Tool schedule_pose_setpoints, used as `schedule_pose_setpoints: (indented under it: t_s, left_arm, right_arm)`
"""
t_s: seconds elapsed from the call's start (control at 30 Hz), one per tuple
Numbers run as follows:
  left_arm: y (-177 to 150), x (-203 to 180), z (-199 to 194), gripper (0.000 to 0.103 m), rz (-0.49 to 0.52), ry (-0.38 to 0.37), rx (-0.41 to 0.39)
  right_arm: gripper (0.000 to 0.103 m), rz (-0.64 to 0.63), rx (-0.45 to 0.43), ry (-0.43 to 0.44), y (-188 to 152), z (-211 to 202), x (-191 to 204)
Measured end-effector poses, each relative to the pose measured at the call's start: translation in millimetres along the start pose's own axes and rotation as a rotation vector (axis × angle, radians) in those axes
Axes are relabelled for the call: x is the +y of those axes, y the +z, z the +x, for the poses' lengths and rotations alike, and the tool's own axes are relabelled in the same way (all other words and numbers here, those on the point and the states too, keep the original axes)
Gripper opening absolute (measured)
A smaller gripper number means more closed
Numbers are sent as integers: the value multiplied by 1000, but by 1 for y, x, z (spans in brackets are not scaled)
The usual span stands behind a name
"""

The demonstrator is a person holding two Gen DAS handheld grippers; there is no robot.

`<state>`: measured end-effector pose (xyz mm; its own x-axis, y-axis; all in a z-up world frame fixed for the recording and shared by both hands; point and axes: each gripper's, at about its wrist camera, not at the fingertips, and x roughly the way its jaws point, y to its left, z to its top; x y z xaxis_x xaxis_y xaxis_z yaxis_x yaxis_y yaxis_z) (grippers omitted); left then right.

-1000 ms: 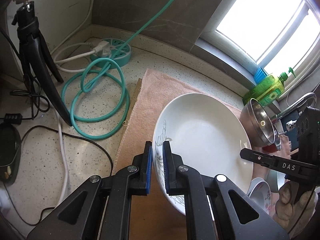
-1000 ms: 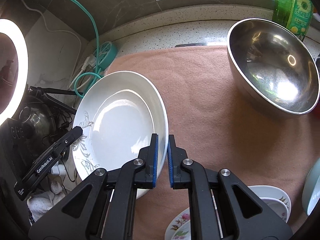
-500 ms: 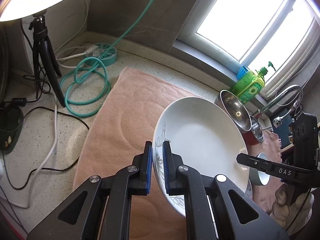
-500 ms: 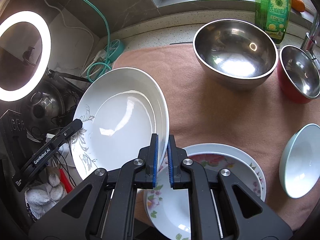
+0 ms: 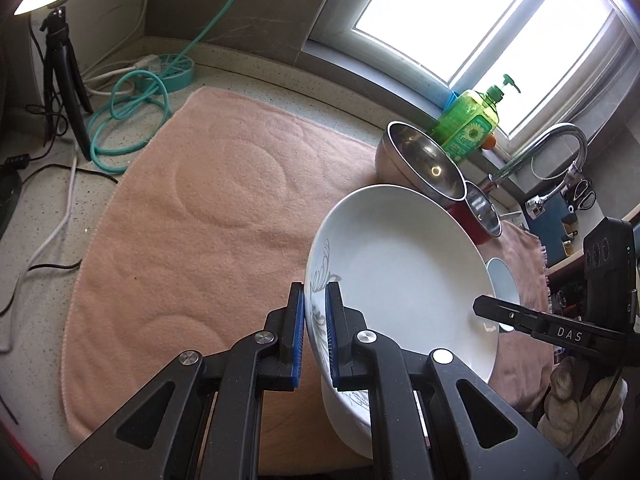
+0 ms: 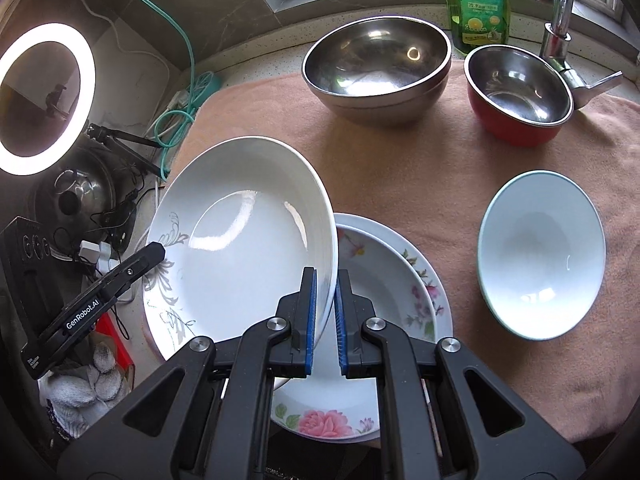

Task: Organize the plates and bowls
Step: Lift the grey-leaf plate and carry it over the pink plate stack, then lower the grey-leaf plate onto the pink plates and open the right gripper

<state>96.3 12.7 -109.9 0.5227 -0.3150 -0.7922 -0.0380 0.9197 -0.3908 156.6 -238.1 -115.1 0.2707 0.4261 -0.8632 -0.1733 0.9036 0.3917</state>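
both the left gripper [image 5: 315, 334] and right gripper [image 6: 324, 318] have their jaws clamped thinly on opposite rims of the white plate [image 6: 244, 240], so uneven hands could twist it loose onto the floral plates [image 6: 384, 280].

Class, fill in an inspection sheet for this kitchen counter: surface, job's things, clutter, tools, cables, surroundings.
Surface: speckled counter under a pink towel.
Job's things: white plate held tilted above the flowered plates; steel bowl, red bowl and white bowl on the towel.
Clutter: green soap bottle.
Tools: left tool and right tool each clamp the white plate's rim.
Cables: teal cable coiled; black and white leads beside it.
Surroundings: window, tap, ring light.
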Motion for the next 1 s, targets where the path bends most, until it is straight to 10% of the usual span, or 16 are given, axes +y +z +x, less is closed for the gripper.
schedule_pose_setpoints:
  t_s: [1.0]
  left_arm:
    - [-36, -32, 25, 8, 39, 18, 93]
  right_arm:
    - [9, -3, 75, -68, -39, 8, -41]
